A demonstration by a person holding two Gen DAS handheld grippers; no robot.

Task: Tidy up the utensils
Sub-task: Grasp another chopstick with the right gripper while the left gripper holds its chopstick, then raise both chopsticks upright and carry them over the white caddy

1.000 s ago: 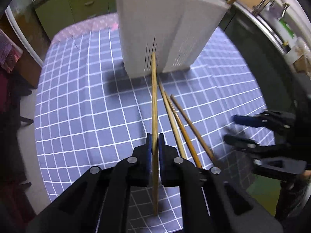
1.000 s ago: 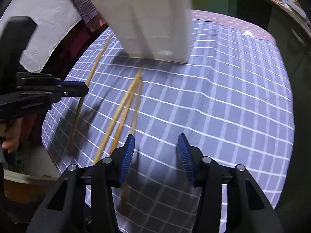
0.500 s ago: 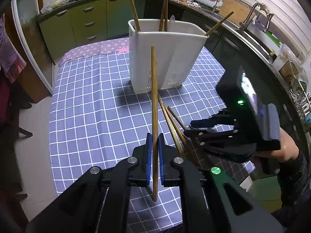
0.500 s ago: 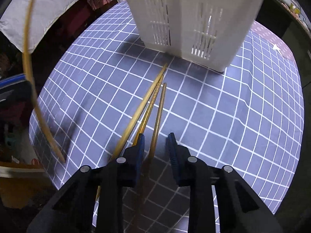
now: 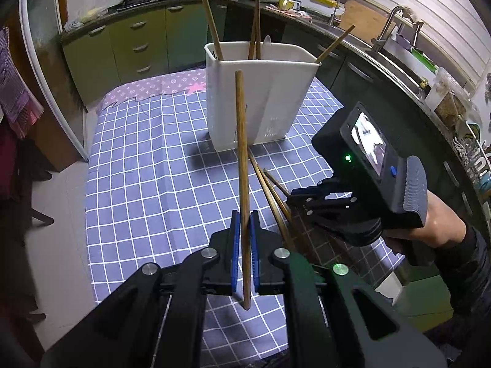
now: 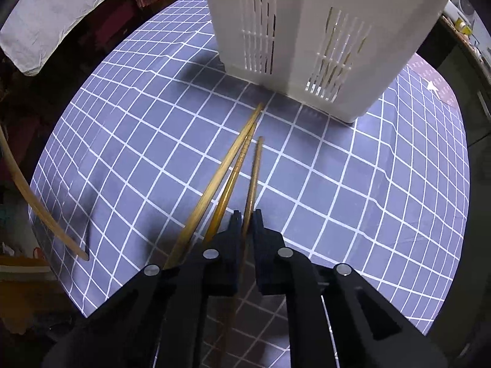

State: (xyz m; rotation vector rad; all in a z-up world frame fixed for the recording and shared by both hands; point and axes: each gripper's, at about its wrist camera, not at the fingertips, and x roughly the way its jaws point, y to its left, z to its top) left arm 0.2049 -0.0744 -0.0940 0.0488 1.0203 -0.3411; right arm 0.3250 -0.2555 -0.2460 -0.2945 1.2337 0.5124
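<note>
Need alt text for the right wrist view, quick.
The right gripper is shut on the rightmost chopstick of three lying on the blue checked tablecloth. They point toward the white slotted utensil holder standing beyond.

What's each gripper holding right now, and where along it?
Left gripper: raised chopstick, near its lower end. Right gripper: rightmost table chopstick, near its close end.

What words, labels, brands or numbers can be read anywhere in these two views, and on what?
None can be read.
The screen on the right gripper shows only a blurred picture.
Items on the kitchen counter are too small to read.
</note>
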